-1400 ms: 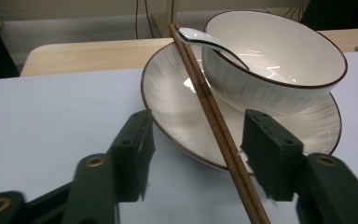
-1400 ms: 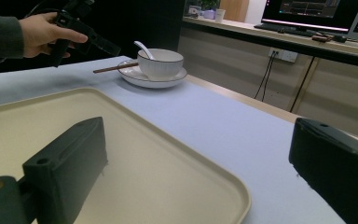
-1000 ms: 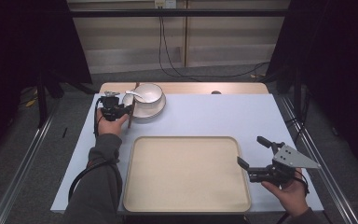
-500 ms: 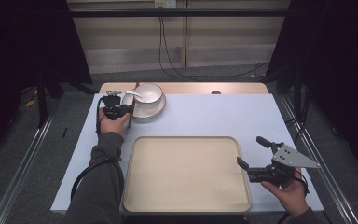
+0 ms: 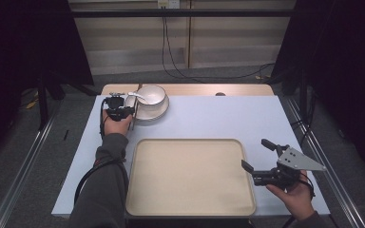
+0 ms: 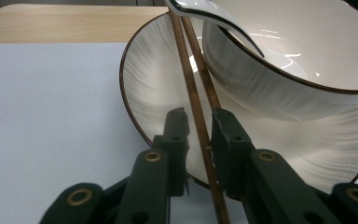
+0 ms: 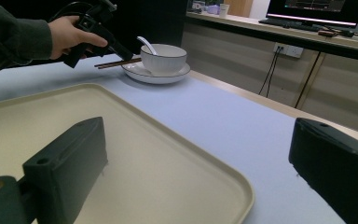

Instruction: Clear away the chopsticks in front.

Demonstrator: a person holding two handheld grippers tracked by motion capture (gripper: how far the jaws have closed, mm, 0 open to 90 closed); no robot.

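At the table's far left, the left gripper (image 6: 199,128) straddles the chopsticks (image 6: 193,88) on the plate (image 6: 154,93), jaws not quite pinching, likely closing next, while the right gripper (image 5: 262,159) waits spread beside the tray (image 5: 190,180).

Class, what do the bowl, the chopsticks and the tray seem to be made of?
Bowl: likely glazed ceramic, glossy white with a dark rim line. Chopsticks: probably wood, brown with a matte grain. Tray: looks like plastic, smooth matte beige with rounded edges.
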